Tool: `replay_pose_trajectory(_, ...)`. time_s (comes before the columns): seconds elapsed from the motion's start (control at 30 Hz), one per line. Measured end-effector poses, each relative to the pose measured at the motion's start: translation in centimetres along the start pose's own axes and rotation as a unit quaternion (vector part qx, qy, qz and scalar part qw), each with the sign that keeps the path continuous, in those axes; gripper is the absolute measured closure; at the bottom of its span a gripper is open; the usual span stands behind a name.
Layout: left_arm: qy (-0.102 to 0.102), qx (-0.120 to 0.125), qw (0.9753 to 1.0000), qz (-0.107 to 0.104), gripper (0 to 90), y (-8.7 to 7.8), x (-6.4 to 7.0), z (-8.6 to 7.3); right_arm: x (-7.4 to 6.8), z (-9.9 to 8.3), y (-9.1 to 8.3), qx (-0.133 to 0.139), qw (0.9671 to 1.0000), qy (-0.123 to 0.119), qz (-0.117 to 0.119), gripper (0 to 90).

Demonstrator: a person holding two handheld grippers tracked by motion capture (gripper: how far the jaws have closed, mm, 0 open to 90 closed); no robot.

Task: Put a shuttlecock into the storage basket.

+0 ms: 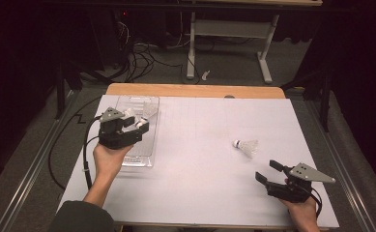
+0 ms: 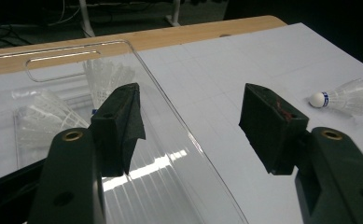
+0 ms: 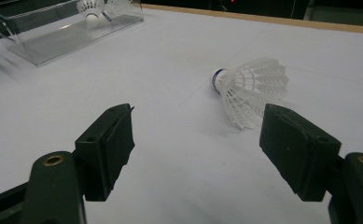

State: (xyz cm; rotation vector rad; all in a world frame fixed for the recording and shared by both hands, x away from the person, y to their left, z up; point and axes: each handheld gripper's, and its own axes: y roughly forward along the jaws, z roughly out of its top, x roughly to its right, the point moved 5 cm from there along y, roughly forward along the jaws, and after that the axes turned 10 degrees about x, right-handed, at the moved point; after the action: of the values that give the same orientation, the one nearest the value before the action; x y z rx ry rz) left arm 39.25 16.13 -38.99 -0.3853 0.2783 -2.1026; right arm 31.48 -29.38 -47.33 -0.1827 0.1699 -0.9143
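A white shuttlecock (image 1: 246,147) is lying on its side on the white tabletop (image 1: 200,145), just ahead of the right gripper (image 1: 267,171), whose fingers are spreading wide and gripping nothing. Across the tabletop, the left gripper (image 1: 136,123) is hovering, fingers parted and empty, over a clear plastic tray (image 1: 149,159) holding more shuttlecocks (image 2: 44,116).
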Motion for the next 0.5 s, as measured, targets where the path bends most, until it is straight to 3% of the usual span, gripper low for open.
replay_pose_trajectory(0.5,-0.006,0.018,0.9998,0.005,39.5,-1.3,-0.1,-0.8,0.0,0.0,0.0,0.0,1.0,0.0,0.0,26.5)
